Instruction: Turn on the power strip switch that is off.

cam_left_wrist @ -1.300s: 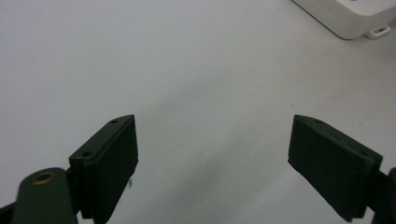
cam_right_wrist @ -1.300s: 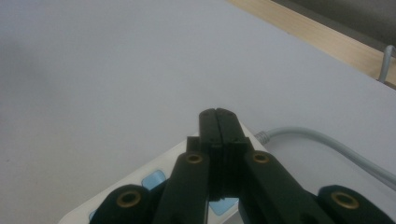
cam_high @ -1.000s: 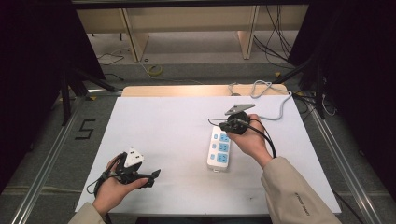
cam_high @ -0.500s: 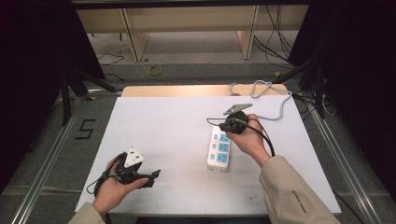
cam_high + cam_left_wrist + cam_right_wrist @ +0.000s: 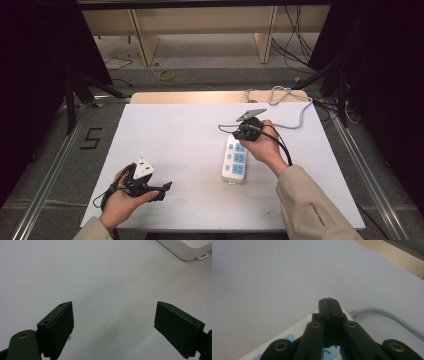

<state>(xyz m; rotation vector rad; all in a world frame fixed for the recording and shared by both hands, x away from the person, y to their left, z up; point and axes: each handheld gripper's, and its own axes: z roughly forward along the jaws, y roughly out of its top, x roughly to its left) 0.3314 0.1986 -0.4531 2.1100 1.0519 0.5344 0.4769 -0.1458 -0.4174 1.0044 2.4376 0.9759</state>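
Right gripper hovering shut over a power strip on the white table

Nearest the person, the left gripper (image 5: 162, 189) is resting well to the left of the power strip (image 5: 235, 159), its jaws standing wide with nothing between them. The power strip is lying flat on the table (image 5: 175, 140), right of centre. The right gripper (image 5: 329, 304) is hanging over the strip's far end, jaws pressed together on nothing. Beyond that end, the grey cable (image 5: 295, 112) is trailing away. The strip looks rigid, light and smooth-sided; gripping across its narrow body seems safest, since the cable may drag.
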